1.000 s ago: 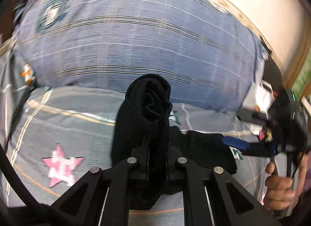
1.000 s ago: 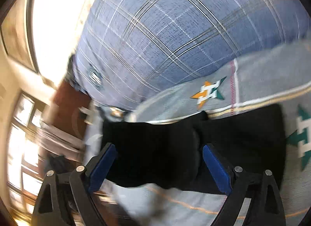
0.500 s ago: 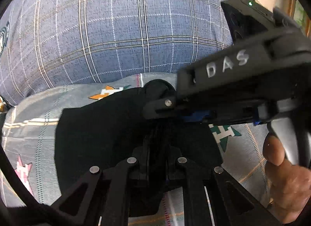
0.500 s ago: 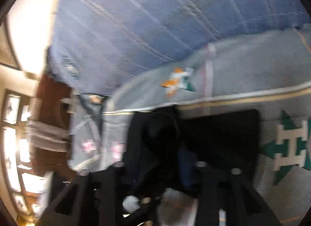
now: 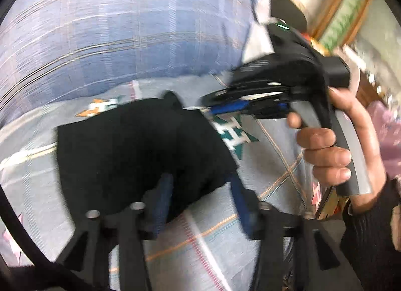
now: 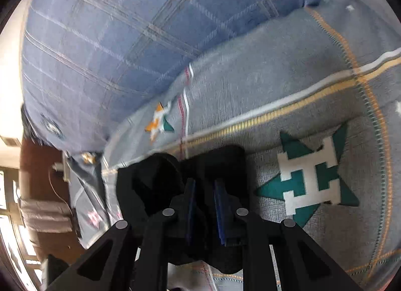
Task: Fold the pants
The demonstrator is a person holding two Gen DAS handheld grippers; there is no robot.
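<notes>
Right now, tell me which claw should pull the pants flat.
Right. The right claw looks shut on the black pants, so it can probably drag the fabric. The left claw stands open around the near edge, gripping nothing.

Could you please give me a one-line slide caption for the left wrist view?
Left gripper open at the folded black pants on a patterned bedspread, right gripper nearby.

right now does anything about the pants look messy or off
Mostly tidy: the black pants lie as a compact bundle on the bedspread, but one bunched lump rises at the far corner beside the right gripper, which pinches the fabric.
</notes>
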